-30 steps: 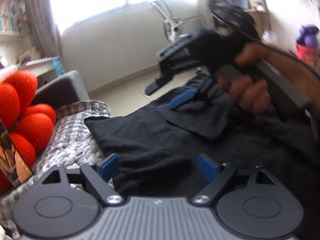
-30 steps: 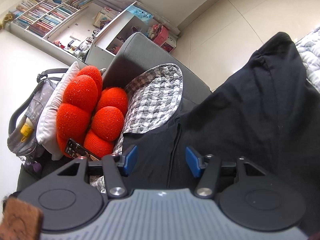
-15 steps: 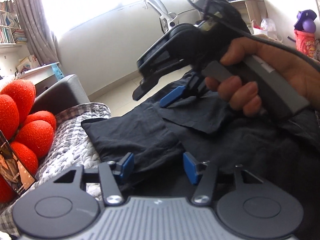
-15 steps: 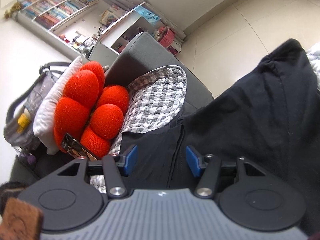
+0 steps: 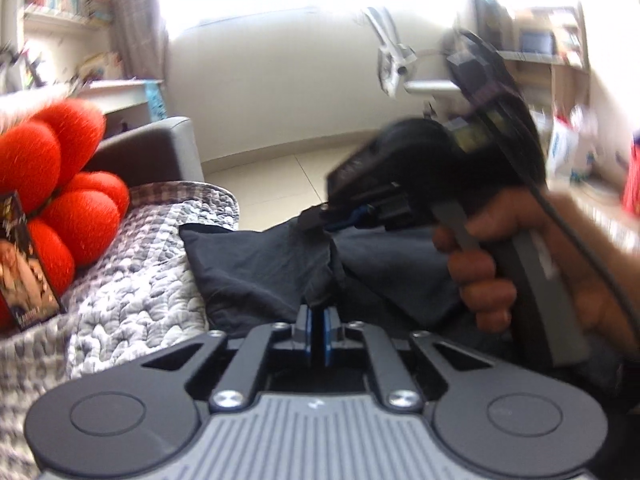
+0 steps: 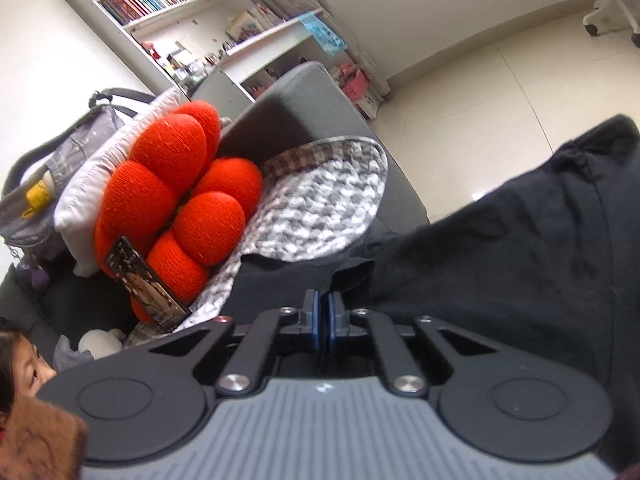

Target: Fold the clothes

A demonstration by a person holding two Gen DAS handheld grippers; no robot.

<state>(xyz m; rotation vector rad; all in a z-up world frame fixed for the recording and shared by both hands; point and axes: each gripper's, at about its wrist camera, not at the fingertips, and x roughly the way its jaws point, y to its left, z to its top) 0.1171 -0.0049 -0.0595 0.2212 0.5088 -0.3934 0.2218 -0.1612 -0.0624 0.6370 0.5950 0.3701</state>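
A black garment [image 5: 256,268] is spread over a quilt [image 5: 132,288] on the sofa [image 6: 304,108], beside a red cushion [image 6: 180,196].

The left gripper [image 5: 317,330] is seen with its fingers [image 5: 303,330] drawn together on a raised tuft of the cloth near the garment's near edge. In the left view the right gripper [image 5: 340,216] — held in the right hand [image 5: 500,264] — is also pinched on a bunched peak of fabric farther along; in its own view the right gripper [image 6: 320,322] has its blue pads nearly touching, with a dark fold caught at their tips.

The garment is judged light, soft and limp: it will sag and drape from whatever point is held, and no shape will be kept by it. Thin cloth may slip out of a shallow pinch, so a hem or seam — where layers are doubled — is the better place to be taken. With two separate points held, an edge can be kept taut while it is carried over. Loose parts may be dragged across the quilt and wrinkled.
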